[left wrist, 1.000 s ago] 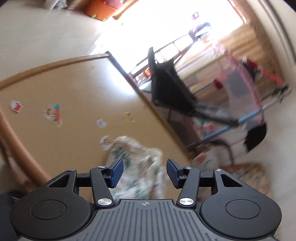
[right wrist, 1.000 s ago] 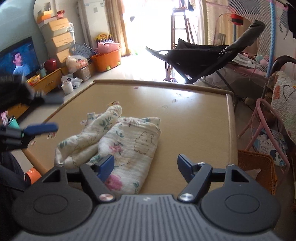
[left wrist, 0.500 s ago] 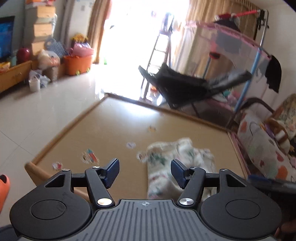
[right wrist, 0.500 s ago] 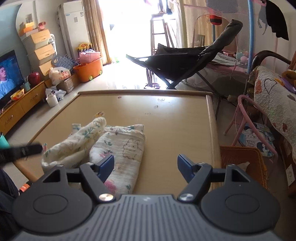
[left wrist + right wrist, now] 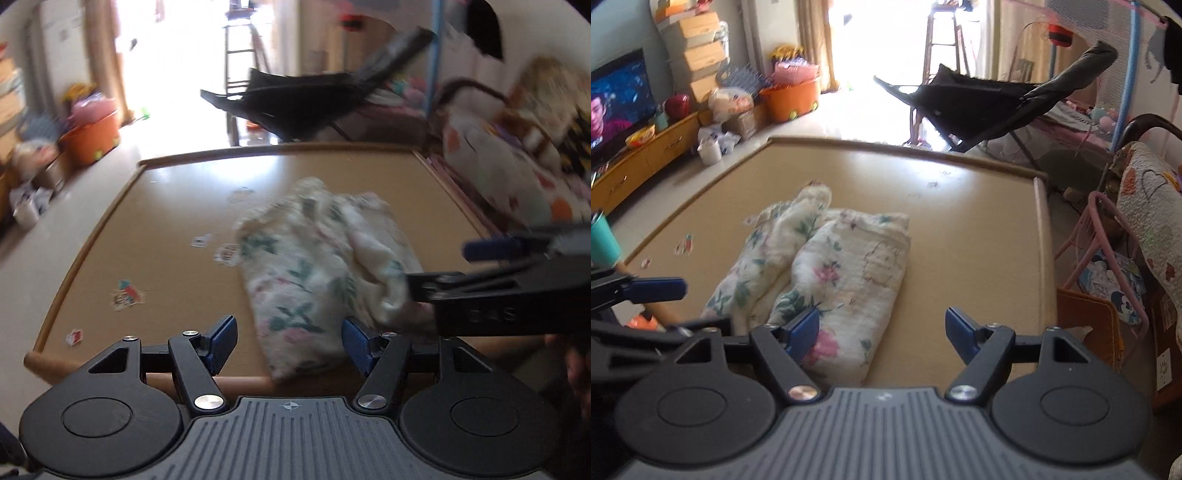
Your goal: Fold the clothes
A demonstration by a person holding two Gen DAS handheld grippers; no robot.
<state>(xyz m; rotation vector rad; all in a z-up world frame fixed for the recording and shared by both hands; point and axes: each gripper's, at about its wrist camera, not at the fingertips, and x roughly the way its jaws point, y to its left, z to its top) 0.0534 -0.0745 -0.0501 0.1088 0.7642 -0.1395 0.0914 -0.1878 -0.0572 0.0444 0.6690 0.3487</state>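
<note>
Left gripper [image 5: 289,343]: jaws spread wide, nothing between the blue pads [image 5: 221,341]; poised at the near edge of the table [image 5: 166,229], with the near end of the garment lying between and just beyond the fingertips. Seen from the right wrist camera as a blue-tipped finger at far left [image 5: 653,290].

Stickers [image 5: 125,293]: several small printed ones scattered on the table's left half, apart from the cloth.

Garment [image 5: 317,266]: one cream cloth with green leaf and pink flower print, lying rumpled on the tan tabletop, nearer the front edge than the back. In the right wrist view it reads as two long lobes side by side [image 5: 842,273], the left one narrower and rolled, the right one broader and flatter. Its near end reaches the table's front edge.

Right gripper [image 5: 882,334]: jaws likewise wide apart, holding nothing; the left pad [image 5: 803,330] sits over the near corner of the broader lobe, the right pad over bare tabletop. From the left wrist camera it enters from the right [image 5: 436,269], its lower finger touching or just beside the cloth's right fold; motion blur prevents saying which.

Surroundings: orange tub [image 5: 792,99] on the floor at left, television [image 5: 617,107] on a low cabinet, black folding stroller [image 5: 990,105] beyond the table's far edge, pink-framed chair [image 5: 1108,236] at right.
</note>
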